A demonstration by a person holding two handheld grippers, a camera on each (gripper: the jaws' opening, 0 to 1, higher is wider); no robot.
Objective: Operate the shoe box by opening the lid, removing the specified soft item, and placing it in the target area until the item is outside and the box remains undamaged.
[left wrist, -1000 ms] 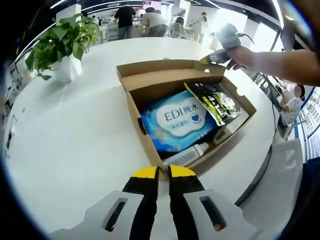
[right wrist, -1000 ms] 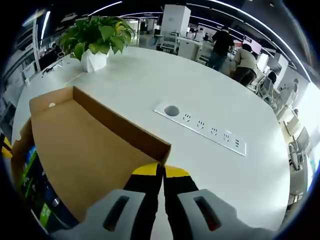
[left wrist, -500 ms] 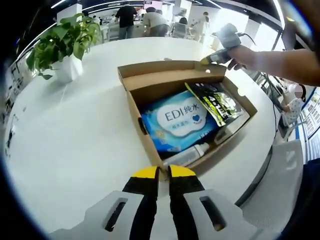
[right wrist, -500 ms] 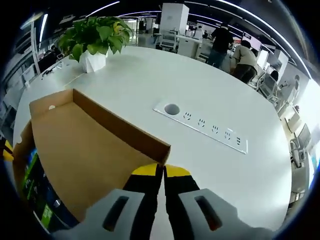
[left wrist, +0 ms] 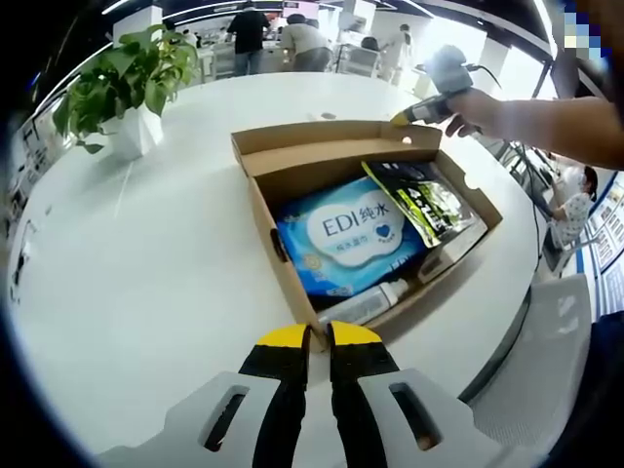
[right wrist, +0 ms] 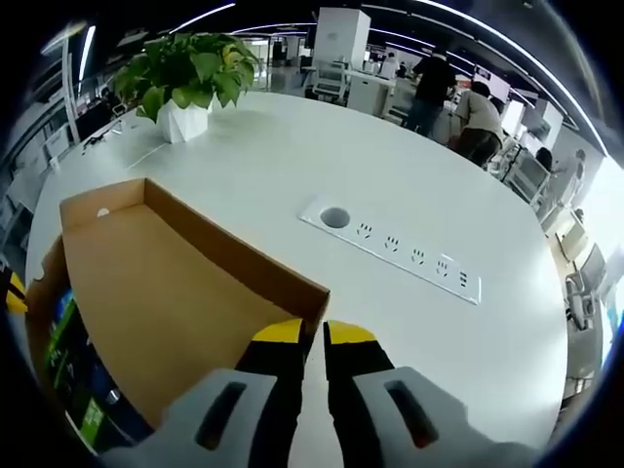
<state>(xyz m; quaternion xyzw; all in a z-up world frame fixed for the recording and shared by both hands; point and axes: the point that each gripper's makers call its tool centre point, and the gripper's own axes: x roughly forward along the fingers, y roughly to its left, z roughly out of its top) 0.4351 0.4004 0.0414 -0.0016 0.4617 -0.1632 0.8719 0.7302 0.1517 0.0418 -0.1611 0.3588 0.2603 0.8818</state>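
An open brown shoe box (left wrist: 261,210) lies on the white table, its lid (left wrist: 322,136) folded back on the far side. Inside lie a blue soft pack (left wrist: 351,234), a black-and-green packet (left wrist: 424,200) and a white bottle (left wrist: 366,304). My left gripper (left wrist: 320,336) is shut on the box's near corner. A hand holds my right gripper (left wrist: 408,117) at the lid's far corner. In the right gripper view the right gripper (right wrist: 315,333) stands slightly open, with the lid's (right wrist: 166,292) corner just ahead of the gap.
A potted plant (left wrist: 117,88) (right wrist: 185,73) stands on the table beyond the box. A socket strip (right wrist: 390,249) is set into the tabletop past the lid. The table's edge and a grey chair (left wrist: 556,322) lie to the right. People stand far back.
The right gripper's jaws, shut on the lid's corner before, have parted a little. The box, its contents and the left gripper have stayed put.
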